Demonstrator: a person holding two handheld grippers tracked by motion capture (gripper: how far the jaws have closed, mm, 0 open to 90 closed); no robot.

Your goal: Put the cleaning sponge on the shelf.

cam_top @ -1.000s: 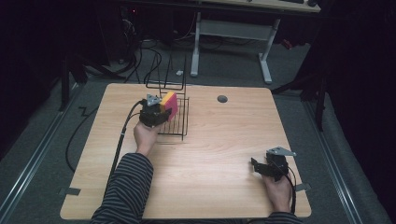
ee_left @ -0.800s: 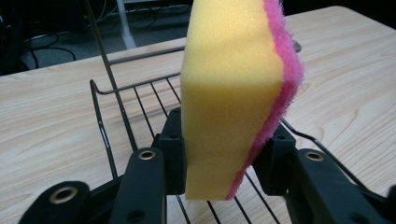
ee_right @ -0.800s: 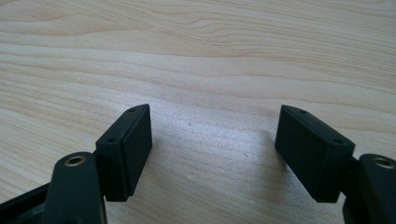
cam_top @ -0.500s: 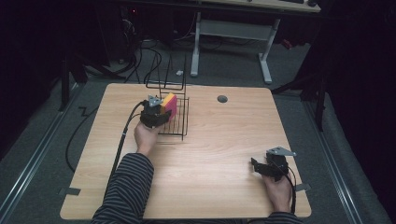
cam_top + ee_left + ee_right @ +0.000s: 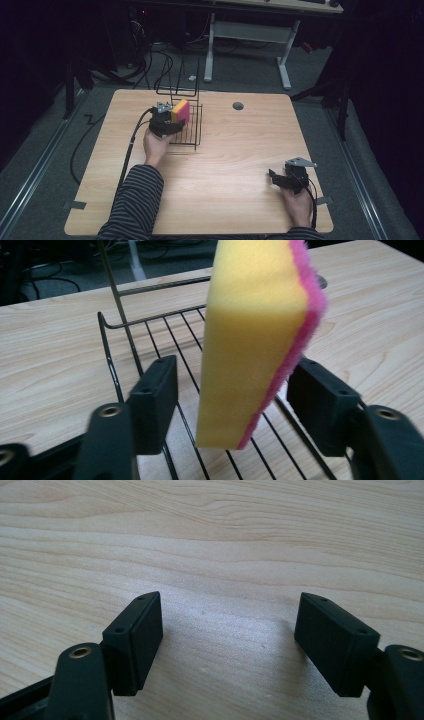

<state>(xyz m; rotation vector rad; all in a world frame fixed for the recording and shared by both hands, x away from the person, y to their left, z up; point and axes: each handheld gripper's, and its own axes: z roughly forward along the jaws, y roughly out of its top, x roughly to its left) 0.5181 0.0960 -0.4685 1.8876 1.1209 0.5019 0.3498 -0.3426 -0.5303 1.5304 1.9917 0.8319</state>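
Your left gripper (image 5: 227, 405) has its jaws spread wide, and the sponge (image 5: 255, 340) stands on edge between them, yellow foam toward the left jaw and pink scrub face toward the right, with a clear gap on both sides, so nothing is pinching it. From this angle it is hard to tell whether its lower edge rests on the wires of the black wire rack (image 5: 150, 340) beneath the jaws or is caught partway; treat it as unsteady. The main risk is a topple: a tall, narrow, soft block on thin rods has little footing, and if either jaw brushes it as you draw back, it will likely tip onto the rack floor or out past the open side onto the desk (image 5: 240, 150). Pull straight back along the line of the jaws without twisting. A jaw tip could also snag a rack wire and drag the light frame across the desk. Your right gripper (image 5: 230, 645) rests well apart over bare wood, jaws wide with nothing between them; it poses no hazard.
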